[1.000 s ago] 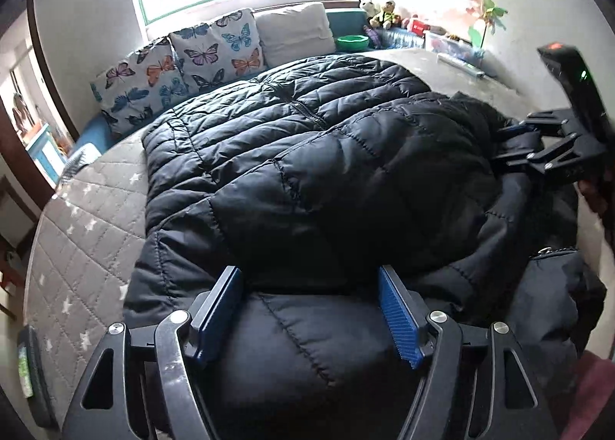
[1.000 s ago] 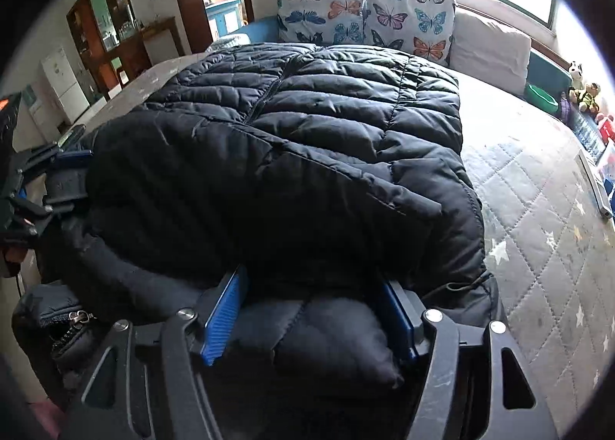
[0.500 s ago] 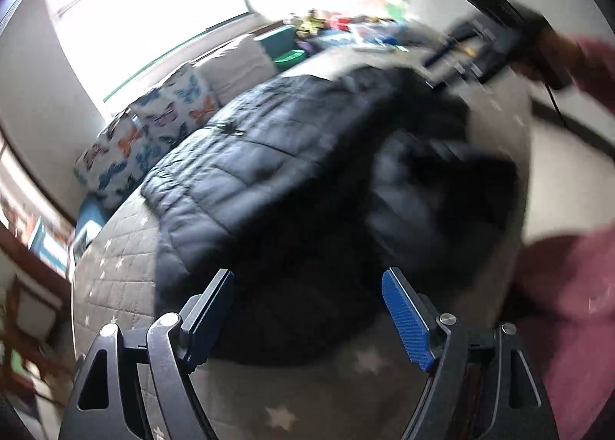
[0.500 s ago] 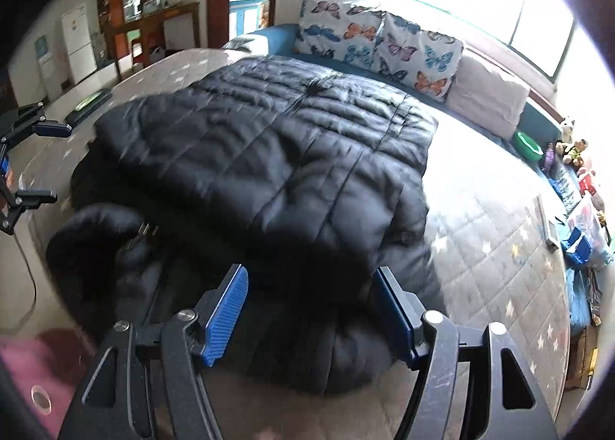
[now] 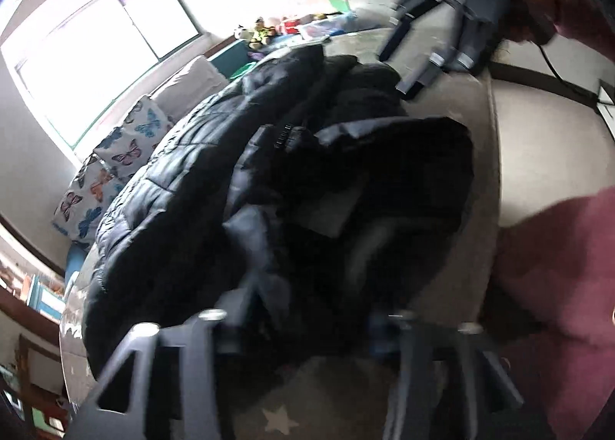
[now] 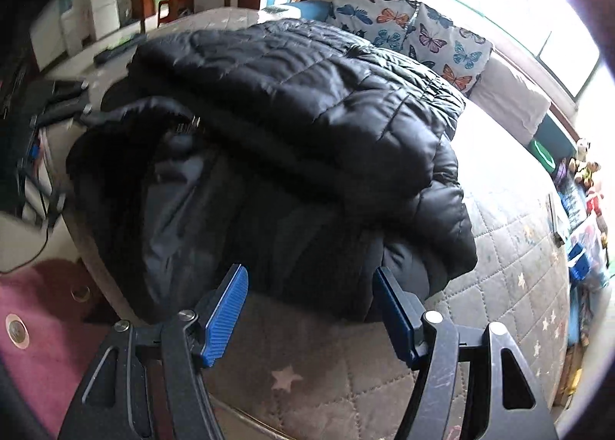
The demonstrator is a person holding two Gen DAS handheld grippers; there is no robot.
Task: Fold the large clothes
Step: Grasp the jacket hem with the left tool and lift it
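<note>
In the right wrist view the right claw stood nearest, its two blue pads spread apart with nothing between them, poised above the star-printed mattress just short of the coat's hem. The left claw was smeared by motion in its own view; its arms looked spread with nothing seen between them, but the blur kept that from being certain.

One second earlier both claws had been pressed down onto the black puffer coat with padding bulging between their fingers. By this moment both had let go and drawn back toward the bed's edge, and the left camera had swung hard over. That suggested one fold had just been laid down and released: the upper half lay doubled over the lower, forming a thick bundle near the bed's front corner, the grey lining and a zipper showing at the open end. My judgement was that another fold remained, since the bundle was still long and loose.

Counted: one coat, two claws, two butterfly pillows, one plain white pillow beyond them, and one window behind. Farther off sat a small green bowl and a cluster of soft toys too small to count.
</note>
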